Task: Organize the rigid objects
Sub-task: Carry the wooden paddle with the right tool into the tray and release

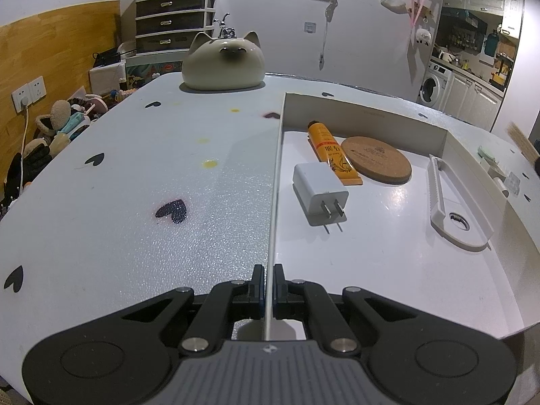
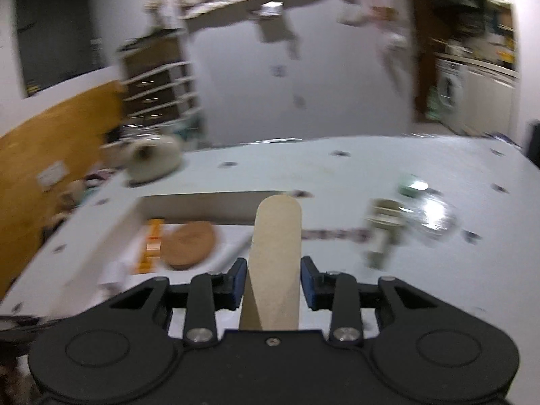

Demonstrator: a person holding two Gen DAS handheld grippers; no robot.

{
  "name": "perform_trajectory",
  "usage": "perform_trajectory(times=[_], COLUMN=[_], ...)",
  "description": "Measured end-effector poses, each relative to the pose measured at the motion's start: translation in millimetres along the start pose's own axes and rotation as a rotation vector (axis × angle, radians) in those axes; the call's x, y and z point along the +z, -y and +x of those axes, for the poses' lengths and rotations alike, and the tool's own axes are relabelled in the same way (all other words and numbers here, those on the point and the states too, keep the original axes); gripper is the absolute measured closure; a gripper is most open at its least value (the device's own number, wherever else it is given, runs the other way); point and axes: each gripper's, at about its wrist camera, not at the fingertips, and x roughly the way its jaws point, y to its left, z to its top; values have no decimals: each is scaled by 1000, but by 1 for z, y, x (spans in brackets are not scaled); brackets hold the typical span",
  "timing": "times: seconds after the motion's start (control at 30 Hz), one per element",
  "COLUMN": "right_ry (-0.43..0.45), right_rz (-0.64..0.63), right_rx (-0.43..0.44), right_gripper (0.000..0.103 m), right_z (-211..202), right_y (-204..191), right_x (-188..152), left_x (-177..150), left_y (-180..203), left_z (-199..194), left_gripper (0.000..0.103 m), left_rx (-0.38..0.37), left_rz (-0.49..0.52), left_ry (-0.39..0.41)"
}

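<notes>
My left gripper [image 1: 269, 283] is shut on the thin left wall [image 1: 275, 185] of a shallow white box. Inside the box lie a white plug charger [image 1: 319, 189], an orange tube [image 1: 332, 152], a round cork coaster [image 1: 376, 159] and a white utility knife [image 1: 445, 202]. My right gripper [image 2: 274, 280] is shut on a flat, round-ended wooden stick [image 2: 276, 246], held above the table just right of the box's far wall [image 2: 202, 202]. The right wrist view is blurred; the cork coaster [image 2: 189, 244] and the orange tube [image 2: 152, 246] show in it.
A cat-shaped ceramic jar [image 1: 223, 62] stands at the table's far edge. Right of the box lie a small beige item [image 2: 384, 226], a green piece [image 2: 410, 185] and a clear plastic item [image 2: 435, 219]. Clutter is piled off the table's left side [image 1: 50, 135].
</notes>
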Motion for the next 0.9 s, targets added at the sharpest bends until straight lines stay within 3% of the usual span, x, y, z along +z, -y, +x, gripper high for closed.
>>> perform_trajectory(times=[0.23,0.47,0.9], right_ry=[-89,-237,-352], right_rz=[-125,-204,-246], right_rx=[148,240,223], right_gripper=[68,68,69], right_z=[23,51,53], right_y=[-57,-80,-64], right_x=[-15,-42,-52], left_x=[0,0,0], left_y=[0,0,0], left_z=[0,0,0], left_gripper=[100,100,100], left_rx=[-1,-4,-3], left_rz=[0,-2,-2], left_ry=[1,3,4])
